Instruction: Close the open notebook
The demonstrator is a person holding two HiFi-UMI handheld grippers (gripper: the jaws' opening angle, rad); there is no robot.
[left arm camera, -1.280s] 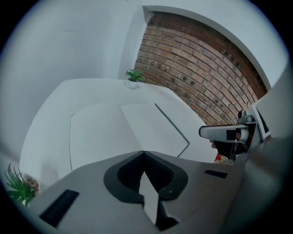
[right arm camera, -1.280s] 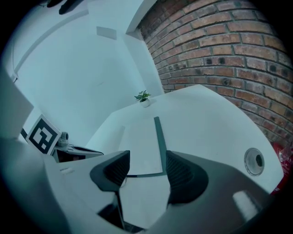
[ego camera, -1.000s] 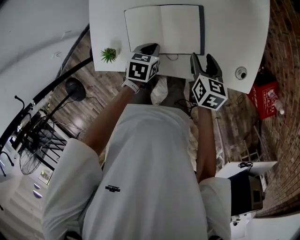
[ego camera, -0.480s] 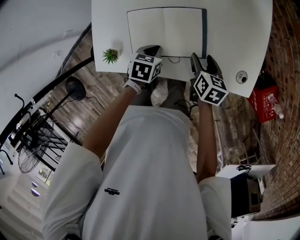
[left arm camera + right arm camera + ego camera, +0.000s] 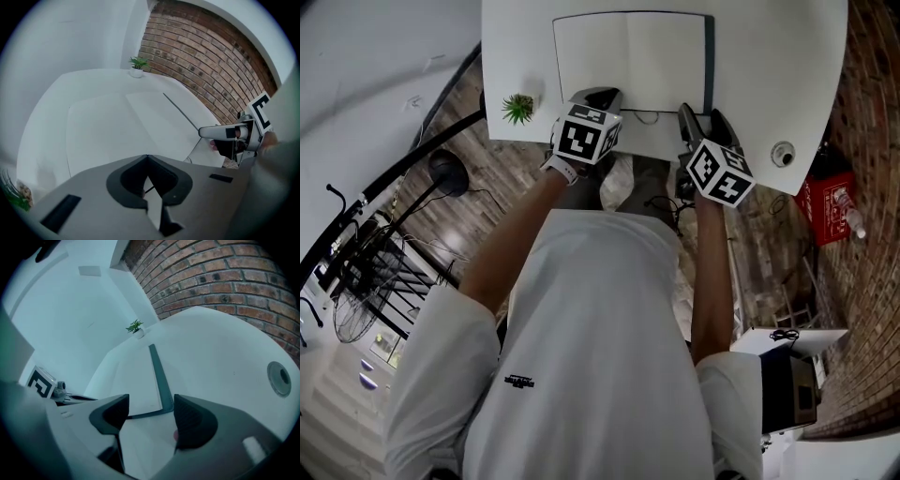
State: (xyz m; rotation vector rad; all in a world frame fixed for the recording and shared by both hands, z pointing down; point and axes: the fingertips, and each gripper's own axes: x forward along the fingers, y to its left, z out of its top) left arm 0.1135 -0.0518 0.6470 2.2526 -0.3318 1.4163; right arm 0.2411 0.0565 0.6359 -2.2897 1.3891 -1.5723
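Note:
The open notebook (image 5: pixel 628 56) lies flat on the white table (image 5: pixel 769 56), blank pages up, with a dark cover edge (image 5: pixel 159 376) along its right side. My left gripper (image 5: pixel 598 94) rests at the notebook's near edge, left of the middle. In the left gripper view, the left gripper (image 5: pixel 147 157) has its tips together over the pages (image 5: pixel 122 122). My right gripper (image 5: pixel 698 117) is at the near right corner. Its jaws have just been opening. They stand wide apart in the right gripper view (image 5: pixel 150 411), with the notebook's corner ahead of them and nothing held.
A small potted plant (image 5: pixel 517 110) stands near the table's left edge. A round cable grommet (image 5: pixel 782 148) sits in the table to the right of the notebook. A thin ribbon (image 5: pixel 642 117) trails from the notebook's near edge. A red box (image 5: pixel 830 197) lies on the floor at right.
The right gripper has dropped a little toward the notebook's near right corner and its jaws have spread wider. The left gripper has stayed where it was.

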